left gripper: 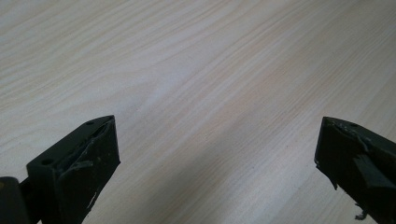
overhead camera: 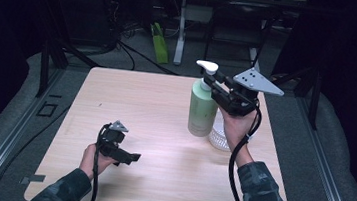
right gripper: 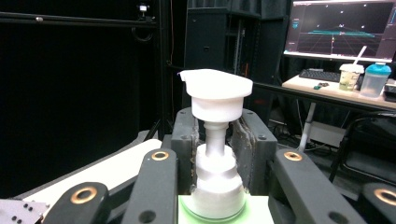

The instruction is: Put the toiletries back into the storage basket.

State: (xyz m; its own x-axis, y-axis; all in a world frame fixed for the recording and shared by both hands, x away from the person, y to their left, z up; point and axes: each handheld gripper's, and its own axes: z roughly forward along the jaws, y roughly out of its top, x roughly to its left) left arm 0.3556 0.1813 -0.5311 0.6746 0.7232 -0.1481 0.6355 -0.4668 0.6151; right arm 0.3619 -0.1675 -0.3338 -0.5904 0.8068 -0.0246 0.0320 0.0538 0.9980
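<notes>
Right gripper [overhead camera: 214, 83] clamped on white pump neck [right gripper: 215, 161] of pale green bottle [overhead camera: 202, 108], jaws on either side of collar just under pump head [right gripper: 215, 89]. Bottle upright at right side of wooden table [overhead camera: 131, 100], base at or just above tabletop, cannot tell which. Clear ribbed glass dish [overhead camera: 220, 137] just beside bottle, behind right hand. Left gripper [overhead camera: 132, 158] low over table near front left, jaws wide apart, nothing between them, bare wood beneath.
</notes>
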